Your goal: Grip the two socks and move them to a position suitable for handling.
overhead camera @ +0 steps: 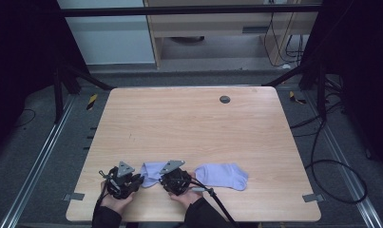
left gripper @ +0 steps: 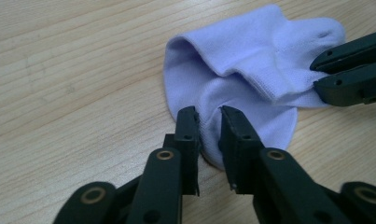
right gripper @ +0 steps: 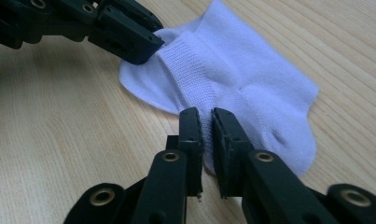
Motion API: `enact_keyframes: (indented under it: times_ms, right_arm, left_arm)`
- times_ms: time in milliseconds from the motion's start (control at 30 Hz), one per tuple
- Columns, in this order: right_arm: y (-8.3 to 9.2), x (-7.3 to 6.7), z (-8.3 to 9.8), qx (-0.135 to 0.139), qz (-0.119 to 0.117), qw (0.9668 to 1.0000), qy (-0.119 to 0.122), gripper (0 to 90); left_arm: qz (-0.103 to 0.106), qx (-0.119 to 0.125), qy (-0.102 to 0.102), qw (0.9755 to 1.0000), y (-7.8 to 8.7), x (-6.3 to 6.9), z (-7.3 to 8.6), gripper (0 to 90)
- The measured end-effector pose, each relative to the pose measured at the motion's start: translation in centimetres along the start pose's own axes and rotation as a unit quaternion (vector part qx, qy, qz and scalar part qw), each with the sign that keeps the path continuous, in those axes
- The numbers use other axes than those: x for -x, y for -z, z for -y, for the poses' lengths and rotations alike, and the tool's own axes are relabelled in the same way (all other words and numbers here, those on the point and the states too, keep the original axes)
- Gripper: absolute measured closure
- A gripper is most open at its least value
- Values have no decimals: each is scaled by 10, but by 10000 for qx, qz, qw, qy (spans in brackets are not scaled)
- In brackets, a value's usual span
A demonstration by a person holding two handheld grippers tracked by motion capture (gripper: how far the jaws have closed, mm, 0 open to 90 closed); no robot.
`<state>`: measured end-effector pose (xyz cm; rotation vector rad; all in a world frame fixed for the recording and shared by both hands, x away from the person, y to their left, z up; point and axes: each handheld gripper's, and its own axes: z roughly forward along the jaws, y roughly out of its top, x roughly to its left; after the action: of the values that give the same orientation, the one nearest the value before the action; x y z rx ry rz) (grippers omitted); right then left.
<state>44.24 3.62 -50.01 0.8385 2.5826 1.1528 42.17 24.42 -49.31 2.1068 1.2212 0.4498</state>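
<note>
A pale lilac sock [overhead camera: 151,172] lies crumpled near the table's front edge, between my two grippers. My left gripper [overhead camera: 138,180] comes at it from the left. In the left gripper view its jaws [left gripper: 209,114] stand narrow with the sock's [left gripper: 241,79] near edge pinched between them. My right gripper [overhead camera: 164,176] comes in from the sock's other side. In the right gripper view its jaws [right gripper: 205,113] are pressed on the sock's [right gripper: 232,79] ribbed fold. Each gripper view also shows the other gripper's black jaws clamped on the far end of the fabric.
A second lilac sock [overhead camera: 222,176] lies flat just right of my right hand. The wooden table [overhead camera: 189,123] has a round grey grommet [overhead camera: 225,99] near its far edge. Cables [overhead camera: 322,156] trail on the floor to the right.
</note>
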Motion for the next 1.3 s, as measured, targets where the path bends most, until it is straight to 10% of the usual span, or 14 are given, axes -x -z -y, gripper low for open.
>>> enact_keyframes:
  times_ms: [333, 667, 1300]
  right_arm:
    - [20, 16, -19, 760, 122, 9956, -534, 845]
    - [8, 45, -35, 888, 677, 9885, -1023, 838]
    - [5, 76, -39, 804, 1151, 9866, -833, 682]
  left_arm:
    - [67, 15, -19, 10000, 3, -2, -1, 858]
    - [59, -13, -108, 9999, 4, -3, -2, 858]
    - [-193, 265, 269, 9991, 16, -8, 0, 675]
